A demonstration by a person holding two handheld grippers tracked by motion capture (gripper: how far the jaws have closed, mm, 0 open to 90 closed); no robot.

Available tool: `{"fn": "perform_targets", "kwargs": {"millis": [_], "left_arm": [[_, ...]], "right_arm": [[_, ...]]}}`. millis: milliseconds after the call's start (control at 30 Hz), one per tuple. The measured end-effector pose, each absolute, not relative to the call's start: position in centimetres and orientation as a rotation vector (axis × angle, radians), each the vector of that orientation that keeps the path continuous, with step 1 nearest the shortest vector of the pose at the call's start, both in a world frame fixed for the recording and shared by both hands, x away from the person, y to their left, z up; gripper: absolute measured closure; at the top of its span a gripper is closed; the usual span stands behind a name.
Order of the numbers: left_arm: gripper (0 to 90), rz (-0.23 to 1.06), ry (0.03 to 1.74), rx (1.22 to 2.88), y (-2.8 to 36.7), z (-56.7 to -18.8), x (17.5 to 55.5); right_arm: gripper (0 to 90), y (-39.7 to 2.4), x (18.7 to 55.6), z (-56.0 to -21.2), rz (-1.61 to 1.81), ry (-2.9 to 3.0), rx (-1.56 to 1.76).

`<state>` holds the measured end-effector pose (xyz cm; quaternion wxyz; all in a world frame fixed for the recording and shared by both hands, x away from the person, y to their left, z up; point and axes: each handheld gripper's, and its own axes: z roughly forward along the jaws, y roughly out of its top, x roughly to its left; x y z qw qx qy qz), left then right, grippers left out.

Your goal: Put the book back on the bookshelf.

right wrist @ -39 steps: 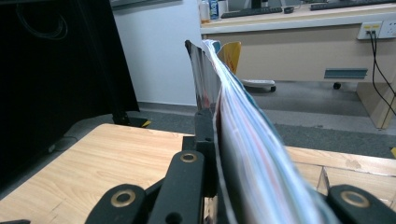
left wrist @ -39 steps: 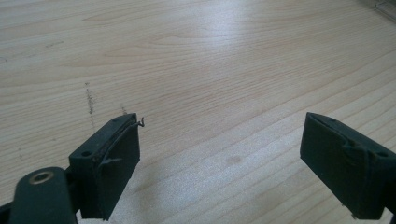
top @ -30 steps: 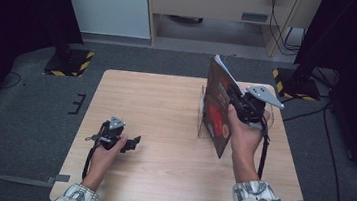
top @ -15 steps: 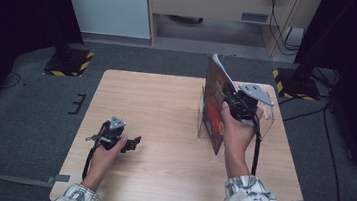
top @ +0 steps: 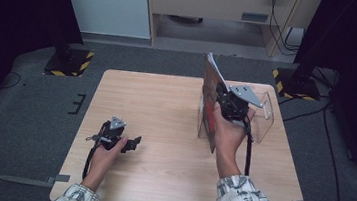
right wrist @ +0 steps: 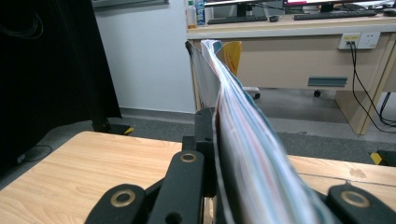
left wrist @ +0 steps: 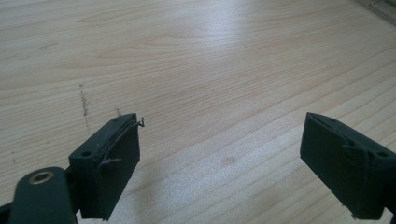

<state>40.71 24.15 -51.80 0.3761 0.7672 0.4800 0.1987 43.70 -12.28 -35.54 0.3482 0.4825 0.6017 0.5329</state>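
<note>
High view is showing one counter (top: pixel 165 109) and two grippers. Left gripper (top: pixel 129 143) is resting low near the front left, jaws standing wide apart, holding nothing. Right gripper (top: pixel 222 101) is clamping one magazine (top: pixel 212 76) upright beside one clear stand (top: pixel 261 120).

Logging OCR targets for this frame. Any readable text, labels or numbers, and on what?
None can be read.
Magazine clamped in the right gripper: red cover with white marks, too blurred to read; edge-on in the right gripper view.
Clear stand: no label seen.
Left gripper, open over the table: no markings.
</note>
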Motion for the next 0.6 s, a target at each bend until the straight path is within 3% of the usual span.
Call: {"fn": "perform_targets", "kwargs": {"millis": [600], "left_arm": [[11.4,0.509,1.219,1.979,24.0,-51.8,40.7]], "right_arm": [[86.4,-10.6,41.9,-36.4,1.423,1.588,1.193]]}}
